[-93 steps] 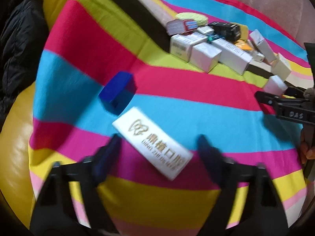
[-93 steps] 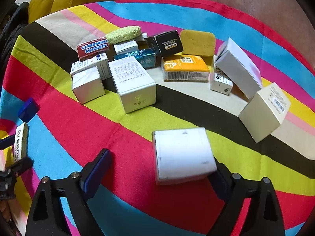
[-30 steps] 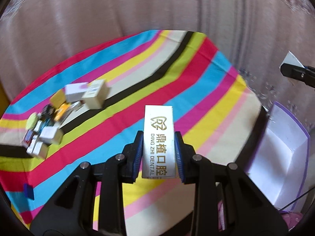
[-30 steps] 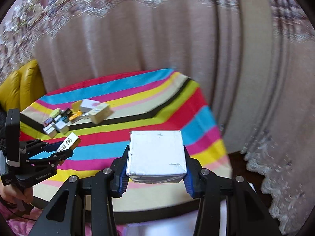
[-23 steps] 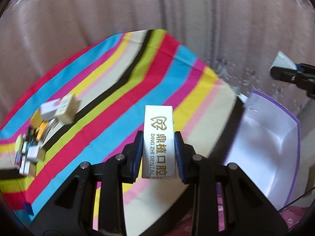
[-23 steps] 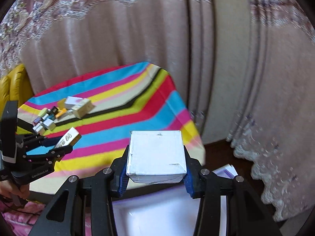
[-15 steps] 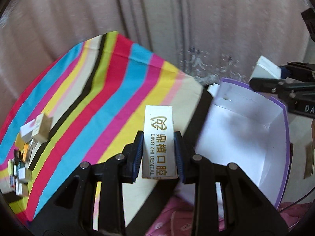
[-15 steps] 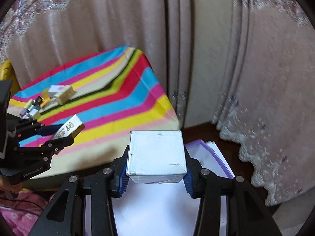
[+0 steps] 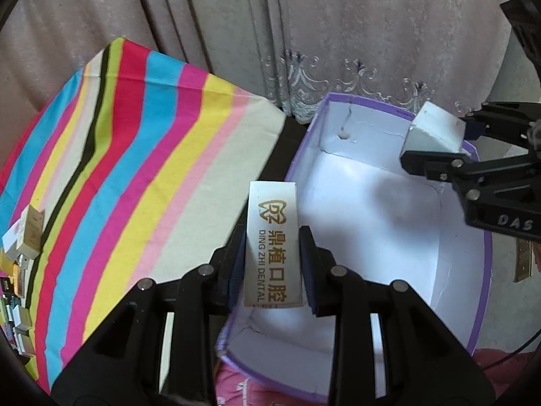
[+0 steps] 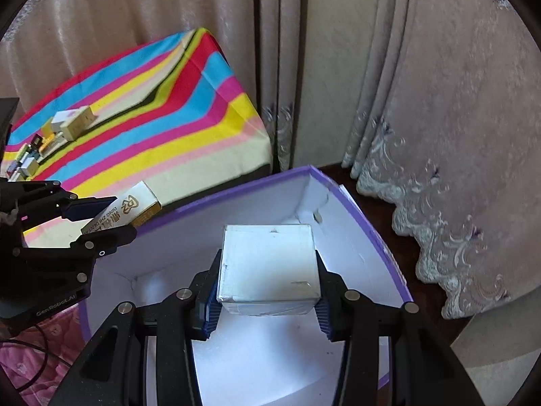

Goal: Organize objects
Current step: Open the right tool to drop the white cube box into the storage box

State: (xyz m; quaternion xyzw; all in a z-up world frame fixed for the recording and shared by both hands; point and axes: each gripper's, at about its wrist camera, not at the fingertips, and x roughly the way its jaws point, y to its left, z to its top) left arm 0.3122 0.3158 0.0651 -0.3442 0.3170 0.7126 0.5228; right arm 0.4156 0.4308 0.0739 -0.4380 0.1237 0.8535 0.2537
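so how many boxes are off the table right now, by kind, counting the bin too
slim lettered box in the left gripper: 1
plain white cube box in the right gripper: 1
purple-rimmed bin, nothing inside: 1
total: 3

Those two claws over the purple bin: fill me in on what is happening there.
A person is clearing small boxes off the striped table into a purple-rimmed bin beside it. The left claw is shut on a narrow white dental box at the bin's near edge. The right claw grips a white cube box above the bin's white inside. Neither is released yet; more boxes wait on the table.
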